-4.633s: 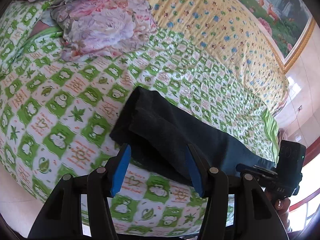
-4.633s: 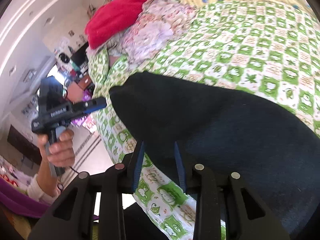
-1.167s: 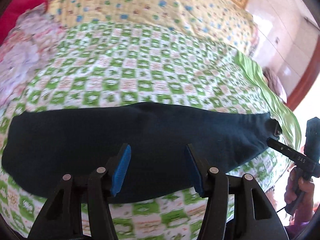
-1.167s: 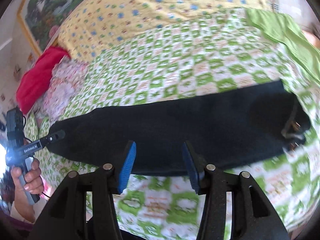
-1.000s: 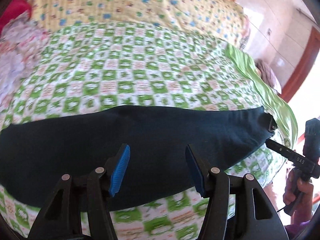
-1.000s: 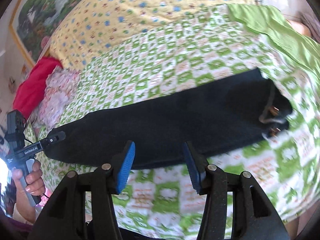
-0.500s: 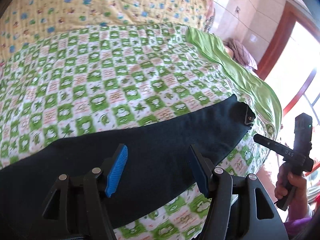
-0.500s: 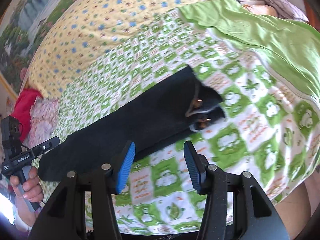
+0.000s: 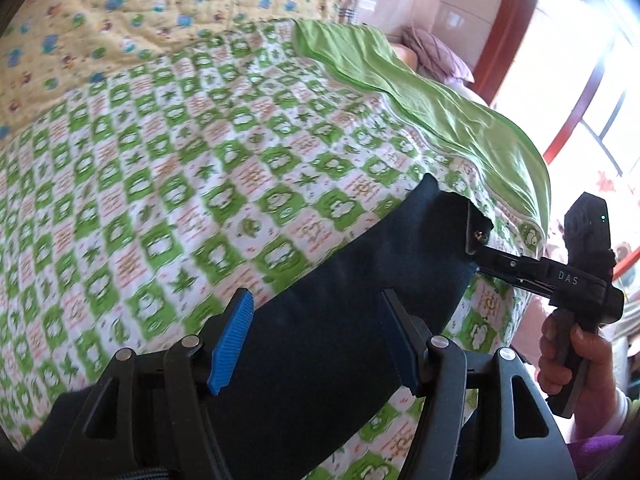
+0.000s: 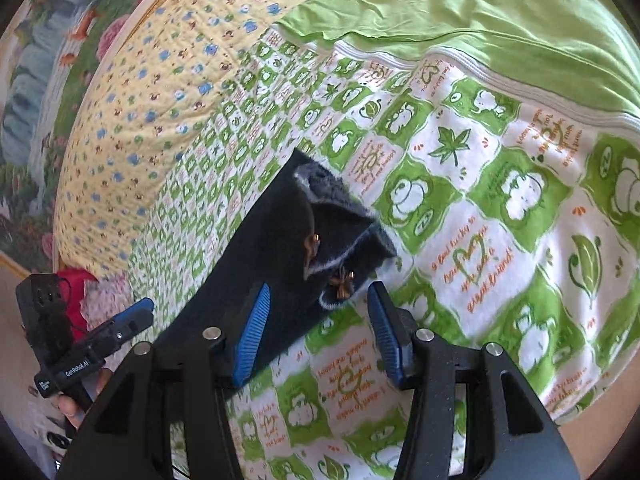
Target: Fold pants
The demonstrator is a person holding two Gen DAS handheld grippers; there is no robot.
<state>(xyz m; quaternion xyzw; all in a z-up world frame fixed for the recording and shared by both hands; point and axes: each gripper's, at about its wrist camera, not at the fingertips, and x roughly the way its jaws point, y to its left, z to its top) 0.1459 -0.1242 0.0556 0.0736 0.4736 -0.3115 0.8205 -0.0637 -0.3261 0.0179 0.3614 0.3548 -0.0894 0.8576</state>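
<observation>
Dark navy pants (image 9: 400, 248) lie as a long flat strip along the near edge of the bed. My left gripper (image 9: 314, 300) hovers open above the strip's middle, nothing pressed between its blue pads. My right gripper (image 10: 319, 292) is open at the waist end (image 10: 340, 232), whose button corner lies between the fingertips without being pinched. In the left wrist view the right gripper (image 9: 478, 262) points at the waistband, with a hand (image 9: 568, 356) on its grip. The left gripper (image 10: 140, 312) shows at the left of the right wrist view. The leg ends are out of sight.
A green-and-white checked quilt (image 9: 200, 160) covers the bed, with a yellow dotted quilt (image 10: 160, 80) behind it. A plain green sheet (image 10: 500, 12) lies past the waist end. A red cloth (image 10: 78, 296) sits far left. The bed's front edge is just below the pants.
Both views have swung along the pants toward the waist end. My right gripper has come close to the waistband, which now sits between its fingertips. The left jaws stand slightly wider.
</observation>
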